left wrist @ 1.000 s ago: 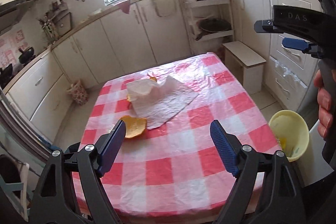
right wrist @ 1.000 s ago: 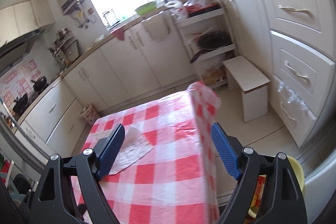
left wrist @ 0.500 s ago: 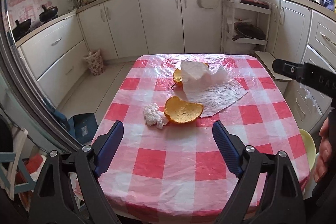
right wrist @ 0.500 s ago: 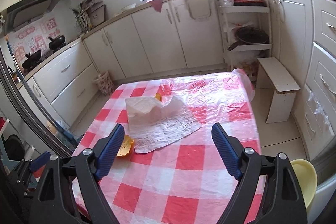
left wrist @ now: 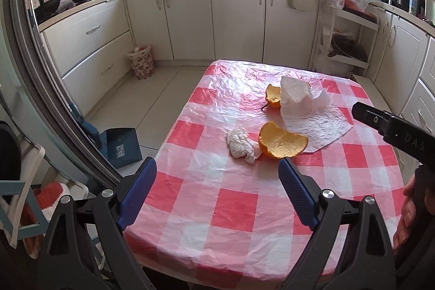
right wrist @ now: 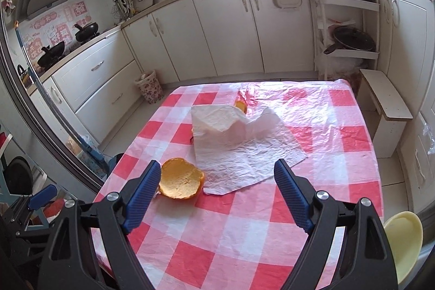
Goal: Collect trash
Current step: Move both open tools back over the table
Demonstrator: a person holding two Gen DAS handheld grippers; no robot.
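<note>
A table with a red-and-white checked cloth [left wrist: 231, 208] carries the trash. A crumpled white tissue [left wrist: 242, 144] lies against a cupped orange peel [left wrist: 281, 144], just beyond my left gripper [left wrist: 217, 163]. Its jaws are opening, with nothing between them. Farther back, a second peel [left wrist: 273, 97] sits partly under a large white paper towel [left wrist: 307, 113]. My right gripper [right wrist: 217, 164] is open and empty above the cloth. The near peel [right wrist: 180, 178] is by its left finger, the paper towel [right wrist: 239, 146] ahead of it.
A yellow bin [right wrist: 402, 235] stands off the table's right side. On the floor are a flowered wastebasket [left wrist: 141, 64], a blue dustpan [left wrist: 121, 146] and a white stool [right wrist: 386, 110]. Cabinets line the back and sides. A person's hand [left wrist: 407, 208] holds the right gripper's handle.
Both views have levelled out and swung left along the table. The tissue and both peels now show ahead of the left gripper; the peel and towel lie before the right gripper.
</note>
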